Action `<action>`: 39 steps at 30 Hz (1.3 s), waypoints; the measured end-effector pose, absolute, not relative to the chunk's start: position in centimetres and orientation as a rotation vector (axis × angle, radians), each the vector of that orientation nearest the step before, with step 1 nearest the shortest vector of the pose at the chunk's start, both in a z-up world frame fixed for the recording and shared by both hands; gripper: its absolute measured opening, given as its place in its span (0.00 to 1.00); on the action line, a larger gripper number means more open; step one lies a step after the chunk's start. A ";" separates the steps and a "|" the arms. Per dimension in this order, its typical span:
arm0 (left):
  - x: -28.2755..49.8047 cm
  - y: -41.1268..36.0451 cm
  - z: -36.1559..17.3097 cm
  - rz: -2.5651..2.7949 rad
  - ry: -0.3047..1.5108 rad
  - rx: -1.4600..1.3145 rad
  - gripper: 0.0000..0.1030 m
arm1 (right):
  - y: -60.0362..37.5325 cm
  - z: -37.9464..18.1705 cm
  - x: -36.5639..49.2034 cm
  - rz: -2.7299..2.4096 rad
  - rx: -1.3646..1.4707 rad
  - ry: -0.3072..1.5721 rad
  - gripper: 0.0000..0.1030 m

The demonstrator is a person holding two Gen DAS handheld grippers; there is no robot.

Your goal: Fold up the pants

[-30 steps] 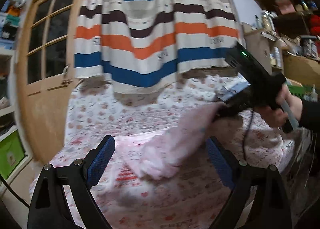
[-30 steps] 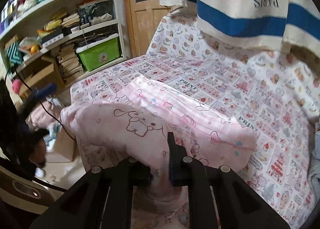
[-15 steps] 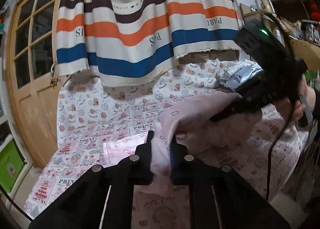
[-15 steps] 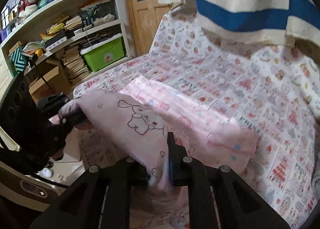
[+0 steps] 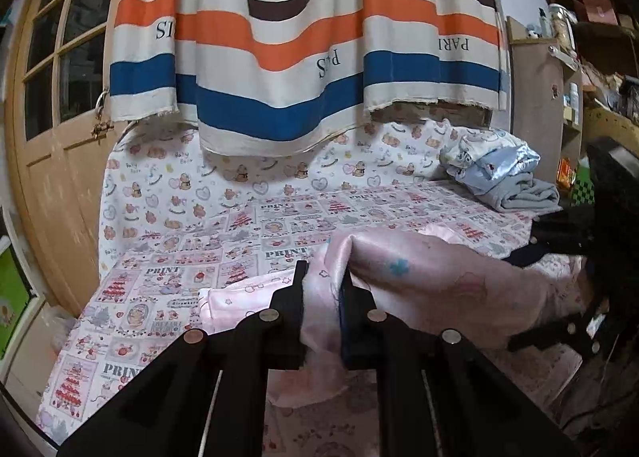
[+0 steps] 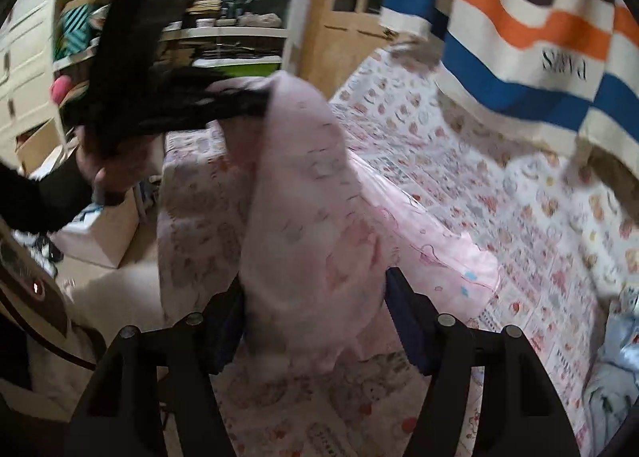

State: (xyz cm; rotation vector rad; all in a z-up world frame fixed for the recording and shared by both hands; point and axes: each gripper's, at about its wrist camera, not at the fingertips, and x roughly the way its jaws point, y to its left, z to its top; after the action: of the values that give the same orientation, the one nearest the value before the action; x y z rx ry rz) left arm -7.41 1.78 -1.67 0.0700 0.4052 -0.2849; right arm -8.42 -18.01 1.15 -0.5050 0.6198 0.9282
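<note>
The pink pants (image 5: 431,277) with a cartoon print lie partly on the printed bed sheet (image 5: 167,281), one end lifted. My left gripper (image 5: 322,289) is shut on a bunched edge of the pants. In the right wrist view it (image 6: 255,101) holds the pink cloth (image 6: 303,193) up above the bed. My right gripper (image 6: 313,311) has its jaws spread, with the pink cloth hanging between them. It shows at the right edge of the left wrist view (image 5: 559,241).
A striped blue, orange and brown curtain (image 5: 303,38) hangs over the bed's far side. Folded blue and grey clothes (image 5: 499,177) lie at the far right of the bed. A wooden door (image 5: 52,105) stands at left. Shelves (image 6: 223,18) stand beyond the bed's edge.
My left gripper closed on the pants edge and lifted it. My right gripper, shut on the pants before, has opened its jaws.
</note>
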 end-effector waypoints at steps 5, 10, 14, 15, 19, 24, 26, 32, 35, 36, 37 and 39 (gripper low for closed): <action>-7.2 2.1 -1.6 -0.289 0.411 0.059 0.11 | -18.0 0.7 -8.8 0.829 -0.561 0.540 0.66; -7.5 2.4 -1.6 -0.296 0.415 0.045 0.11 | -17.3 0.4 -11.8 0.809 -0.714 0.360 0.66; -7.6 2.6 -1.6 -0.297 0.414 0.037 0.11 | -15.8 -1.2 -13.2 0.816 -0.818 0.357 0.62; -7.6 2.7 -1.5 -0.298 0.414 0.032 0.11 | -15.6 -1.4 -13.1 0.803 -0.834 0.366 0.47; -7.7 3.0 -1.2 -0.320 0.425 0.029 0.11 | -15.8 -0.8 -10.6 0.812 -0.726 0.493 0.14; -5.0 3.0 -0.1 -0.369 0.555 0.036 0.11 | -19.0 2.5 -3.6 0.925 -0.340 0.711 0.12; -3.1 3.3 0.3 -0.392 0.596 0.002 0.11 | -19.6 2.5 0.8 0.882 -0.196 0.830 0.12; 2.6 4.7 -1.1 -0.396 0.734 -0.063 0.11 | -20.9 -0.2 9.0 0.881 0.050 1.001 0.12; 4.7 4.9 -2.6 -0.364 0.780 -0.076 0.13 | -20.3 -1.3 10.4 0.837 0.087 1.013 0.12; 5.1 5.0 -3.0 -0.362 0.796 -0.076 0.20 | -19.9 -1.5 10.6 0.820 0.069 1.020 0.16; 5.3 5.2 -3.3 -0.356 0.810 -0.075 0.24 | -19.6 -1.6 10.6 0.792 0.044 1.020 0.18; 5.2 6.1 -3.4 -0.333 0.810 -0.093 0.41 | -19.6 -1.1 10.4 0.728 0.005 0.992 0.42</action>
State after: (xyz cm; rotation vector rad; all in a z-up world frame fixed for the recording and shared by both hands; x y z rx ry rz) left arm 5.23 6.08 -3.37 -0.0929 0.8101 -0.3332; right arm 10.35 -19.61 -1.07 0.0049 0.9921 0.7279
